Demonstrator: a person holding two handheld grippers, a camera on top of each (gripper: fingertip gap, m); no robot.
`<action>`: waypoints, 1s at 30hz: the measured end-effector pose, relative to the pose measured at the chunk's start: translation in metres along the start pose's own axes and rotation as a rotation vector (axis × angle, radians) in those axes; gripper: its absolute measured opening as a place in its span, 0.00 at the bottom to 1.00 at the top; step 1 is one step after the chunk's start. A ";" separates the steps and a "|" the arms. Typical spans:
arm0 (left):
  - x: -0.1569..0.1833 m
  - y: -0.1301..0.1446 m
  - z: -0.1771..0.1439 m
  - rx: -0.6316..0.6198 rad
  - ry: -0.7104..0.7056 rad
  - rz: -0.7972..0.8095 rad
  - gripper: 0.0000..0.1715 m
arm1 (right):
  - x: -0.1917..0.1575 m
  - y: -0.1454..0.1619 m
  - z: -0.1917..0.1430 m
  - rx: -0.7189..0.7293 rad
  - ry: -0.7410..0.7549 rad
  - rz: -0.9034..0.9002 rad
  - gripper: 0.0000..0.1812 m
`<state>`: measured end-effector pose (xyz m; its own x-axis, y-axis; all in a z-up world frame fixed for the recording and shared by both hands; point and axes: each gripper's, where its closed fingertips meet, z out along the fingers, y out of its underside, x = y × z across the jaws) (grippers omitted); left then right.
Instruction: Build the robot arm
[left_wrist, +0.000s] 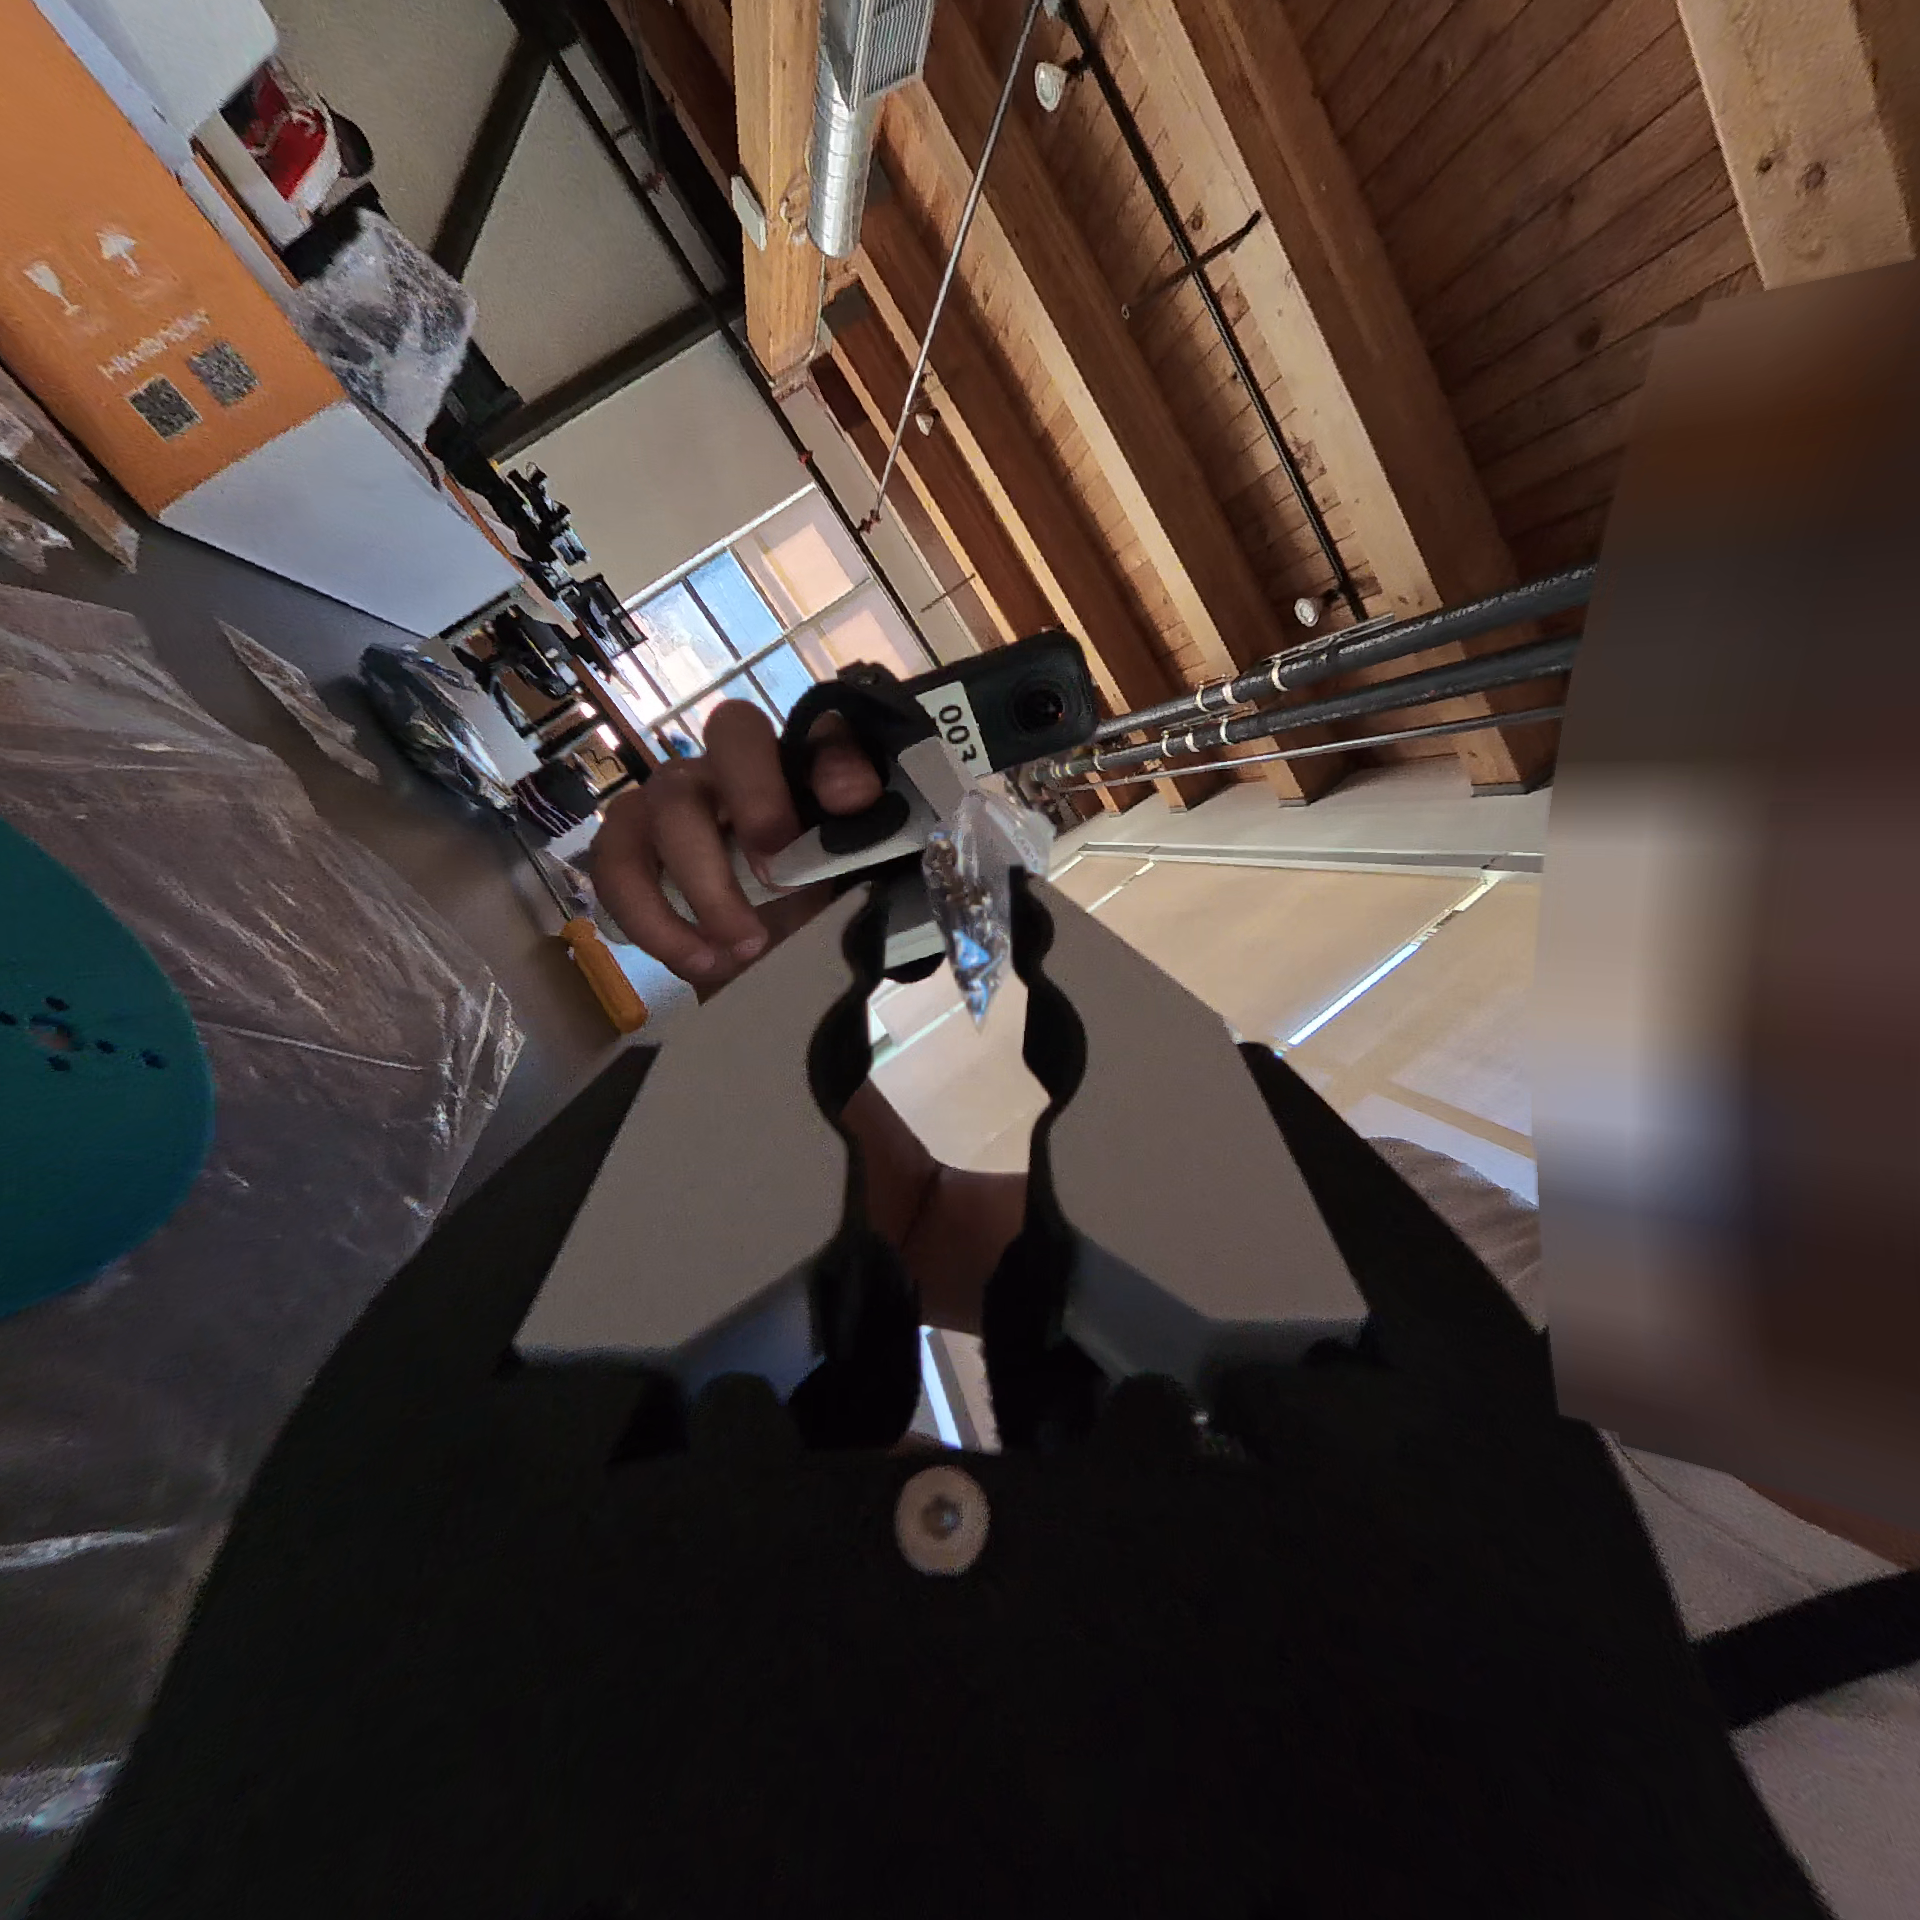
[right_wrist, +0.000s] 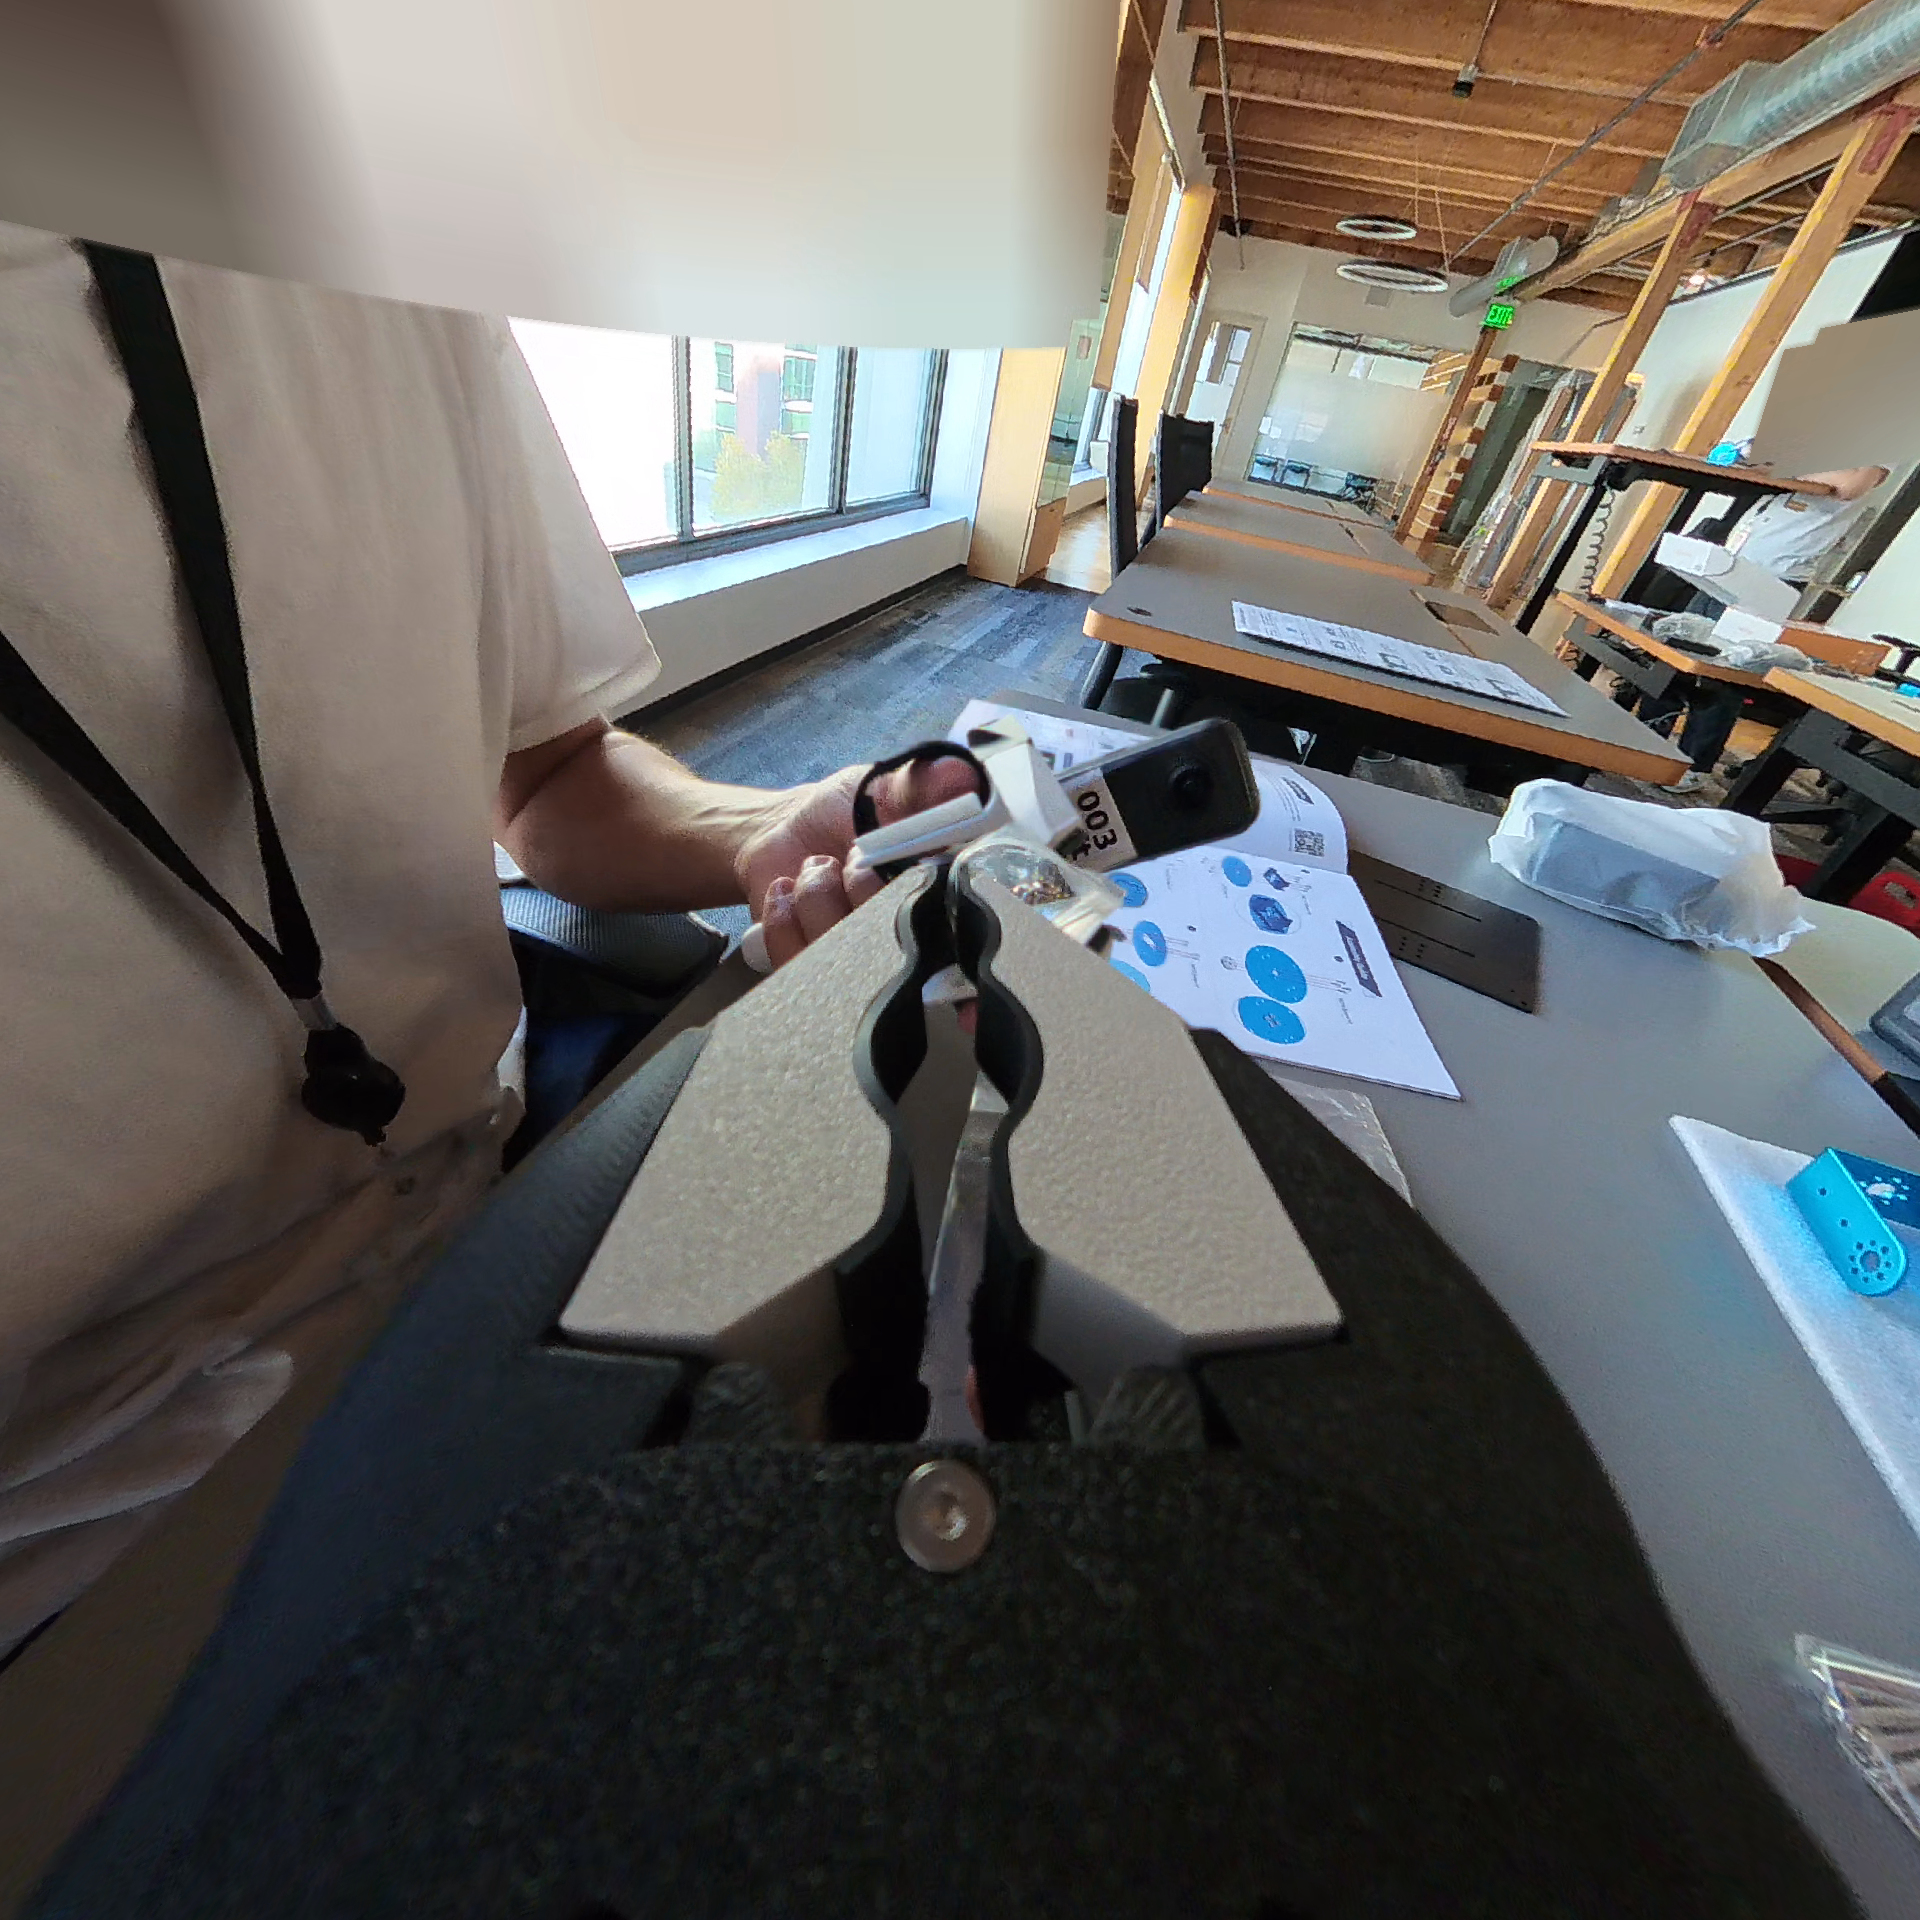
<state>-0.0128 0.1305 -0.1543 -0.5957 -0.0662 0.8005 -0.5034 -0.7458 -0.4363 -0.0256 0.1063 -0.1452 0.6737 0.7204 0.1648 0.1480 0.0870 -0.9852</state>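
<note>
A small clear plastic bag of screws (left_wrist: 968, 914) hangs in the air between my two grippers, which face each other. My left gripper (left_wrist: 951, 899) is closed on the bag at its fingertips. My right gripper (right_wrist: 954, 888) is shut on the same bag (right_wrist: 1029, 883). A strip of the bag's plastic (right_wrist: 956, 1247) runs back between the right gripper's fingers. Each view shows the other gripper just beyond the bag, with a hand (left_wrist: 686, 852) on its handle. The person's torso (right_wrist: 312, 727) is close by.
On the grey table (right_wrist: 1558, 1143) lie an open instruction booklet (right_wrist: 1278, 966), a black perforated plate (right_wrist: 1455, 935), a wrapped parcel (right_wrist: 1642, 873), a blue bracket (right_wrist: 1860, 1226) on white foam, and another screw bag (right_wrist: 1870, 1745). A teal disc (left_wrist: 83, 1091) and an orange-handled screwdriver (left_wrist: 603, 971) lie to the left. Only a small space, under 4 cm, lies between the two pairs of fingers.
</note>
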 end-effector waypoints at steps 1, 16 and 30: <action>-0.001 0.002 0.001 -0.016 0.012 -0.009 0.10 | 0.001 0.001 -0.002 -0.008 0.006 -0.004 0.00; -0.056 -0.006 0.021 -0.415 -0.173 0.183 0.02 | 0.030 0.051 -0.042 -0.151 0.069 0.086 0.01; -0.073 -0.019 0.046 -0.470 -0.110 0.289 0.02 | 0.048 0.061 -0.070 -0.192 0.259 0.050 0.15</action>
<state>0.0688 0.1191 -0.1860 -0.6951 -0.3114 0.6479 -0.5687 -0.3131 -0.7606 0.0667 0.0980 -0.1944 0.8416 0.5196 0.1474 0.2275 -0.0935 -0.9693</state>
